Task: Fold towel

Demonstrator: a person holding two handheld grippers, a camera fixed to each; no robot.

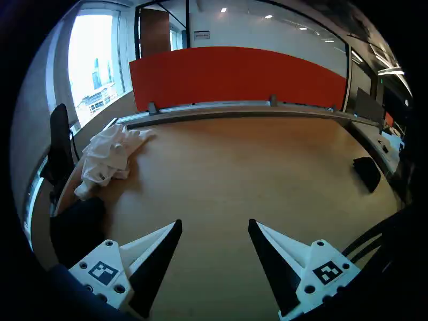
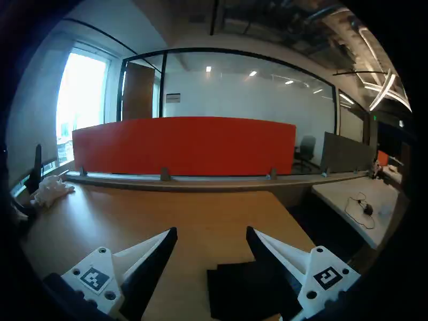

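One white towel [image 1: 109,158] lies crumpled at ten o'clock on the wooden table [image 1: 241,160], well apart from both tongs. The left gripper [image 1: 214,231] and right gripper [image 2: 211,238] each stand spread and empty, bearing two square black-and-white markers [image 1: 103,272]. One flat black item [image 2: 241,289] lies at six o'clock in the right gripper view.

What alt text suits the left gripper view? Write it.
A crumpled white cloth towel lies at the far left of a light wooden desk. The left tool hovers open and empty in front; an orange divider panel backs the desk.
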